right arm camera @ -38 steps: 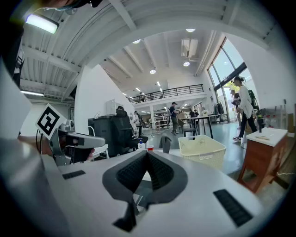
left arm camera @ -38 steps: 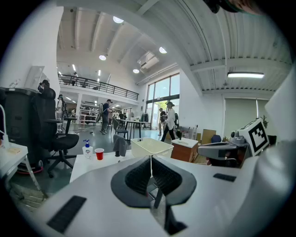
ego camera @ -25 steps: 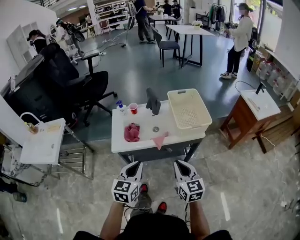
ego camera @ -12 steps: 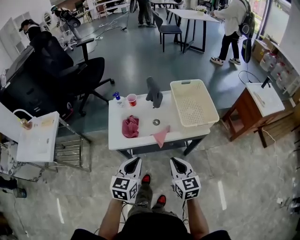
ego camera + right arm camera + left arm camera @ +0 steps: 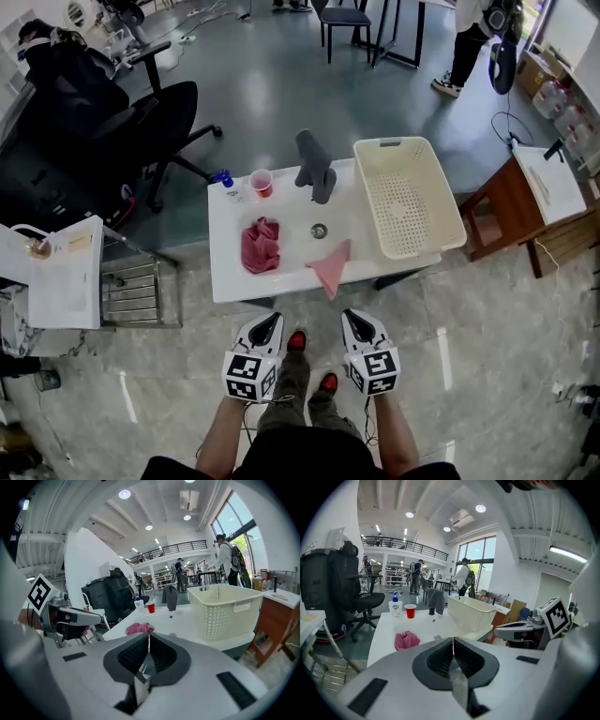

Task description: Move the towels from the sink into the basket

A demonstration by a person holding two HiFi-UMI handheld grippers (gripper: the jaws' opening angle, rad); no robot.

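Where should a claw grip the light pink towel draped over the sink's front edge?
Probably the light pink towel by its pointed tip, from the front: the tip hangs free past the sink rim, while the rest lies flat.

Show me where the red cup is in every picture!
Head view: the red cup is in the upper half, a bit left of the middle.
Left gripper view: the red cup is left of the middle, about halfway down.
Right gripper view: the red cup is tiny, right at the middle.
Shared landmark: the soap bottle stands just left of the cup in all three.
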